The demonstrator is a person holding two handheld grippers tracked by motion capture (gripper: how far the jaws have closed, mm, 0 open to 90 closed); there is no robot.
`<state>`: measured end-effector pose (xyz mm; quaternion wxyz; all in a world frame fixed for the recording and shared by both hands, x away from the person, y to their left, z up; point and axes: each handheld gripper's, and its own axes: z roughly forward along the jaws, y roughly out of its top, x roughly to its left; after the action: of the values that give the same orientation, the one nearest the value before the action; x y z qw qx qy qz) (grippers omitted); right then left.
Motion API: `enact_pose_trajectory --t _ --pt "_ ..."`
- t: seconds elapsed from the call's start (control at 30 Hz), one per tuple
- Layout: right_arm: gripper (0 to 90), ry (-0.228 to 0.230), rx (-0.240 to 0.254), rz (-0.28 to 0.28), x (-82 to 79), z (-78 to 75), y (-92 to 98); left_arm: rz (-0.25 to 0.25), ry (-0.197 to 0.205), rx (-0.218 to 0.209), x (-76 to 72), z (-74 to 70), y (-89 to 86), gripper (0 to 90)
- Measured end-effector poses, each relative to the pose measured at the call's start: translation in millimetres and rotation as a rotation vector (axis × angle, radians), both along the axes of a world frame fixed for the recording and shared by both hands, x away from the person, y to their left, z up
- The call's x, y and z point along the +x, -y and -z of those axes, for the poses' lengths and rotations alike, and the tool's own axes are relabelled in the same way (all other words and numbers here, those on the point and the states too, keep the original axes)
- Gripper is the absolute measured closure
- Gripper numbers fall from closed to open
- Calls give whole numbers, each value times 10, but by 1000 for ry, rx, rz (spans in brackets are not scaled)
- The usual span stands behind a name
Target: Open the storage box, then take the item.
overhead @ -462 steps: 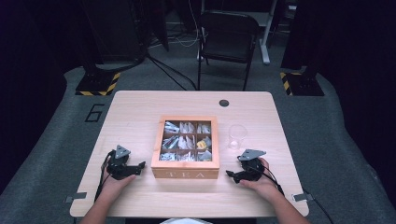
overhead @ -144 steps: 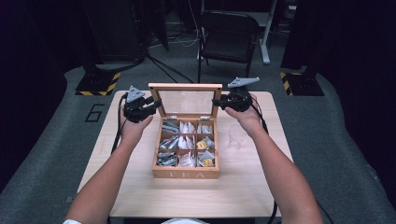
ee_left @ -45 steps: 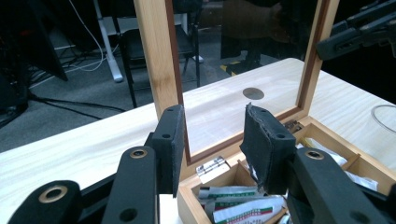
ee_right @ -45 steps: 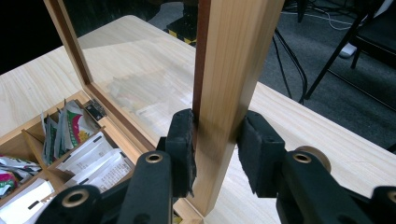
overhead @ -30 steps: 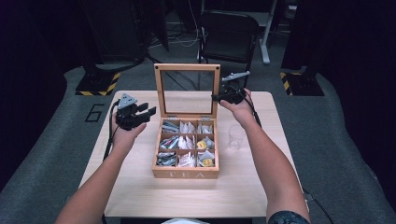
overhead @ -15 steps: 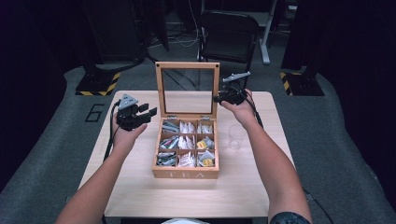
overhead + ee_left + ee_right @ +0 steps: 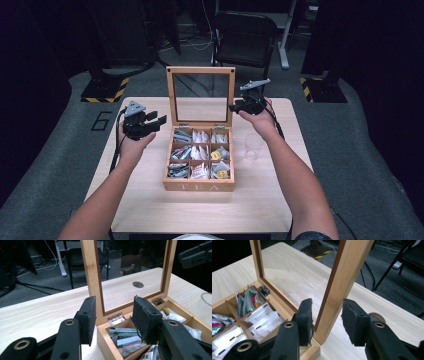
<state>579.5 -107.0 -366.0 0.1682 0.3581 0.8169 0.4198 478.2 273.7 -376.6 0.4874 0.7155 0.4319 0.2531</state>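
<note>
Tea box (image 7: 199, 186) with lid (image 7: 200, 96) upright; right gripper (image 7: 235, 107) straddles the lid's side unclenched, left gripper (image 7: 161, 122), just opening, hovers empty nearby.

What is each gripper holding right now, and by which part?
Nothing is gripped. The right gripper straddles the open lid at its side rail, pads apart from the wood; the left gripper is open and empty.

Dark room – grey carpet floor (image 7: 60, 165), black folding chair (image 7: 244, 37) behind table, yellow-black striped bases (image 7: 106, 90).
</note>
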Motion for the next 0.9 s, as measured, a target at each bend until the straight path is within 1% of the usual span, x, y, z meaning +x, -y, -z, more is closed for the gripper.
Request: enact_pose_trajectory --t 0.07,0.13,0.2,0.23,0.3,0.33,0.43,0.53,0.6,0.67,0.7,0.83,0.87,0.9 --pt "595 9 1 -6 -35 -14 15 3 7 5 -7 -1 12 541" --pt "592 10 6 -9 -85 -34 26 6 5 -3 -18 -6 24 541" --pt "592 16 15 -17 -146 -56 35 14 5 -2 -30 -14 33 540" --pt "592 27 17 -24 -172 -67 39 15 6 -4 -33 -14 39 540" --pt "588 26 28 -23 -239 -84 36 16 7 1 -34 -14 39 539" --pt "585 33 25 -24 -267 -89 34 16 8 8 -37 -14 39 537" --pt "577 25 15 -15 -368 -89 11 19 6 14 -42 -16 35 533" --pt "580 29 9 -36 -452 -81 5 19 13 17 -49 -21 38 530" --pt "583 23 9 -42 -502 -72 5 21 13 15 -52 -24 36 530" --pt "586 21 5 -46 -543 -65 7 20 9 15 -58 -30 30 530" --pt "587 13 9 -43 -564 -61 9 17 13 9 -60 -29 29 529" --pt "590 11 10 -48 -614 -49 18 14 15 3 -66 -38 23 529" --pt "591 6 8 -54 -649 -35 19 12 15 2 -68 -40 23 529" --pt "595 11 0 -61 -665 -29 19 12 17 2 -68 -40 22 529"
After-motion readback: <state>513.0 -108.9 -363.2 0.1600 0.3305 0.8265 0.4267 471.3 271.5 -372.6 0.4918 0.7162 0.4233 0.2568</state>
